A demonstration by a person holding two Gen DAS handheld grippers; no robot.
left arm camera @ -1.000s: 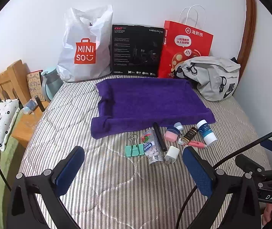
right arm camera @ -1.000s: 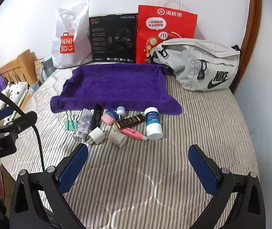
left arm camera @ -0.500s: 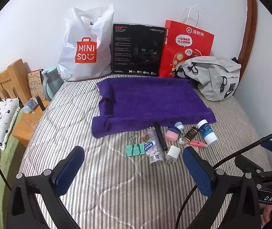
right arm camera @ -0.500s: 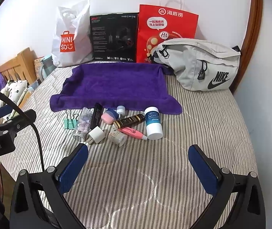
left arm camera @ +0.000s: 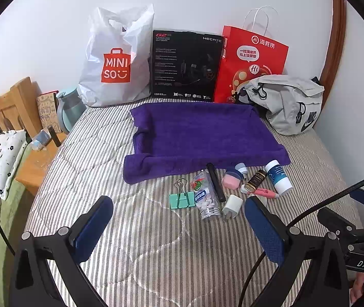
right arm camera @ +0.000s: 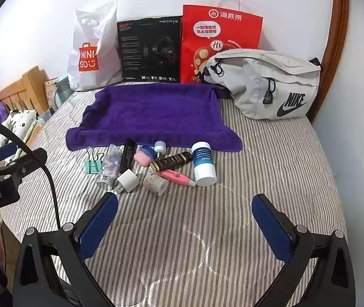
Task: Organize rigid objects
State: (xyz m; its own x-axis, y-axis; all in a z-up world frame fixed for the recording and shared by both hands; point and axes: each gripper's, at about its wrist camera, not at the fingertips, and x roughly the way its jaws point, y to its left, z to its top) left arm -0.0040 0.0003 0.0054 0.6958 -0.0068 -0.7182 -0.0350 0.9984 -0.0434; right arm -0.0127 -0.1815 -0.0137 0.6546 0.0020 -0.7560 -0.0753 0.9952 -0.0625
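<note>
Grey-striped quilted bed (right arm camera: 271,168) against white wall (left arm camera: 54,38). Small rigid items, including a mint binder clip (left arm camera: 181,200), cluster before the purple folded towel (right arm camera: 153,112). Left gripper (left arm camera: 179,226) and right gripper (right arm camera: 185,226) both gape, empty.

Both handheld tools share one build. The left gripper (left arm camera: 179,226) has a matte black, angular plastic frame with silver round screws at the joints, and its two fingers (left arm camera: 93,226) carry textured dark blue pads. A black cable loops past it. The right gripper (right arm camera: 184,226) looks alike; white lettering "GenRobot.AI" marks the left body, "DAS" the right.
</note>
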